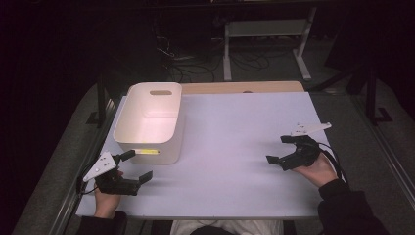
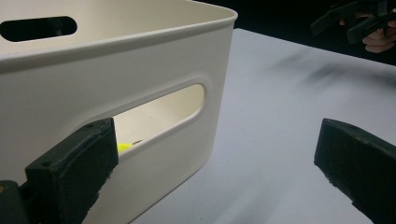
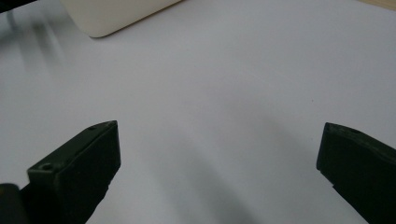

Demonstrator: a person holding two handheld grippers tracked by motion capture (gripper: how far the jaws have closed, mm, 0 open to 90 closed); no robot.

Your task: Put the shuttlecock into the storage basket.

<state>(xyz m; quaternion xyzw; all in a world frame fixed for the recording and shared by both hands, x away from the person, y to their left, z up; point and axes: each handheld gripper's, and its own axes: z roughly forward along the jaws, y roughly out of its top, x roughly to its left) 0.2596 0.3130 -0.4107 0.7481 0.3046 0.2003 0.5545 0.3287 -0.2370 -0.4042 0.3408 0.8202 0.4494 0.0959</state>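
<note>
High view first: the white bin (image 1: 150, 122) sits on the table (image 1: 235, 147) at about ten o'clock from its middle, handle slots cut through its near and far walls. A sliver of something yellow (image 1: 146, 152) glows through the near slot; what it is cannot be made out. The left gripper (image 1: 134, 168) sits at seven o'clock by the table's near left corner, just beside the bin's near wall, jaws spread wide with nothing between them. Over at three o'clock the right gripper (image 1: 281, 149) is cradled in a hand, jaws apart too, empty, well away from the bin. The room behind the table is dark, and the person's sleeves are cut off at the bottom edge.

Left gripper view: both black jaws rise wide apart from the bottom, the left one overlapping the bin's (image 2: 140, 93) wall right at the slot. Whether it touches the wall is hard to say. The yellow thing (image 2: 123, 147) peeks out beside that jaw, mostly hidden. At one o'clock, the other hand's gripper shows, cropped and blurry.

Right gripper view: jaws wide, bare table (image 3: 210, 84) between them. At eleven o'clock, just the bin's (image 3: 112, 14) corner, cut off by the frame.
</note>
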